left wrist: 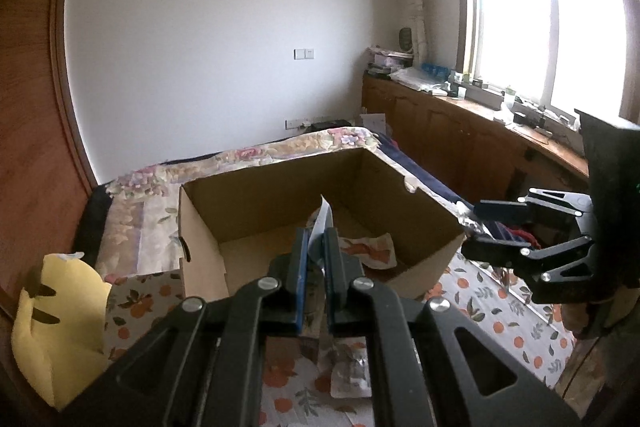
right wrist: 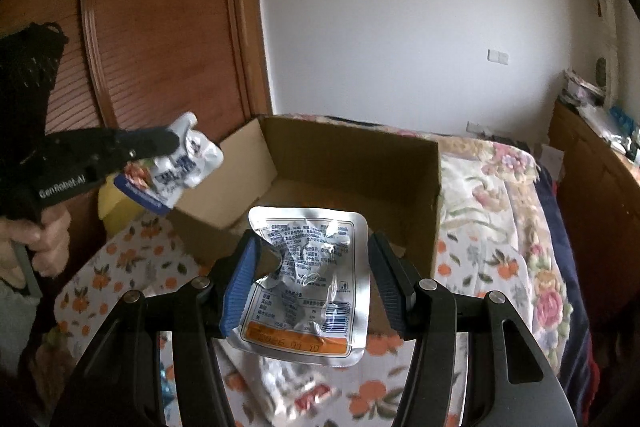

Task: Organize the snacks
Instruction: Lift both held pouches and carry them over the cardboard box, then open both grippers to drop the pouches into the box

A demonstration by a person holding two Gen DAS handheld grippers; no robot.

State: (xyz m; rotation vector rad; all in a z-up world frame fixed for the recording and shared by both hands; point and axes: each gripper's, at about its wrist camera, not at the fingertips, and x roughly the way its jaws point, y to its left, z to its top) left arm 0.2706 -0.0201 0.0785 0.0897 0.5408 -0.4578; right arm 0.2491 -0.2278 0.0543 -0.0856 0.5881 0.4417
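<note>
Two crinkled silver snack pouches [right wrist: 308, 283], one clamped in each gripper [right wrist: 312, 267], above cardboard box [right wrist: 352, 163].

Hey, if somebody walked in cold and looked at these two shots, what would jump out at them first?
Probably the crinkled silver snack pouch, printed back showing, held between the fingers of the right gripper in front of the open cardboard box. Next, the left gripper, shut on a white and blue snack packet, at the left of the right wrist view. Both are raised over a tablecloth with an orange print.
</note>
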